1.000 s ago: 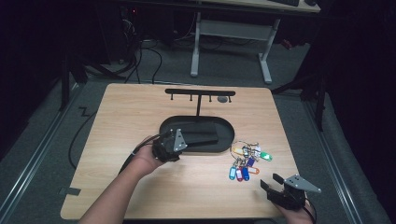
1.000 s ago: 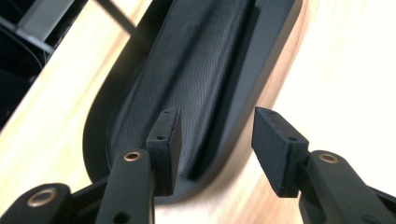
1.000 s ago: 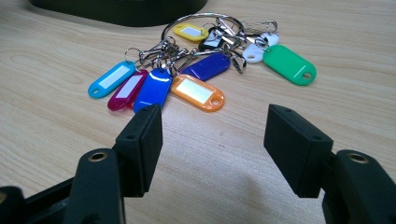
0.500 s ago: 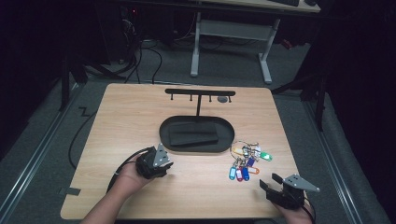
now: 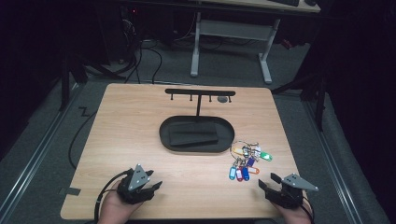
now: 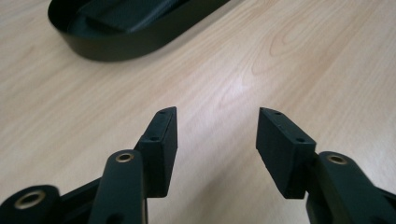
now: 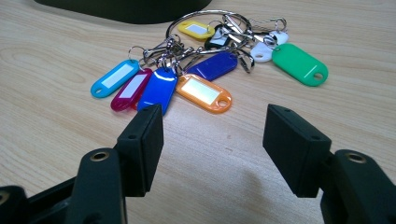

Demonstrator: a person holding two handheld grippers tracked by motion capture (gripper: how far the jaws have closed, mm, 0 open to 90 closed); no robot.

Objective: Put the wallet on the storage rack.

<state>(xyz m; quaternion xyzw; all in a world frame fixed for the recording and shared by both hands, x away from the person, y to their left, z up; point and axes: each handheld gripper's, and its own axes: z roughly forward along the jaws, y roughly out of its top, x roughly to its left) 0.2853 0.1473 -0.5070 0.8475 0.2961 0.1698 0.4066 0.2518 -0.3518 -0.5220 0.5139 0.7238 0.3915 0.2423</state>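
Note:
A bunch of coloured key tags on a metal ring [image 5: 246,159] [image 7: 205,70] lies on the wooden table [image 5: 140,135], right of a black oval tray [image 5: 196,134] [image 6: 126,28]. From the tray's back rises a black T-shaped rack [image 5: 200,93] with small hooks. My left gripper [image 5: 149,186] [image 6: 215,135] rests near the front left edge; its jaws have just been opening and hold nothing. My right gripper [image 5: 267,183] [image 7: 212,144] stands open at the front right, jaws toward the tags, a short way from them.
A dark flat pad [image 5: 194,134] lies inside the tray. Cables trail off the table's left side [image 5: 79,140]. A white desk frame [image 5: 231,32] stands on the floor beyond the table.
My left gripper has drawn back from the tray's left end to the front left edge of the table. The right gripper has stayed put.

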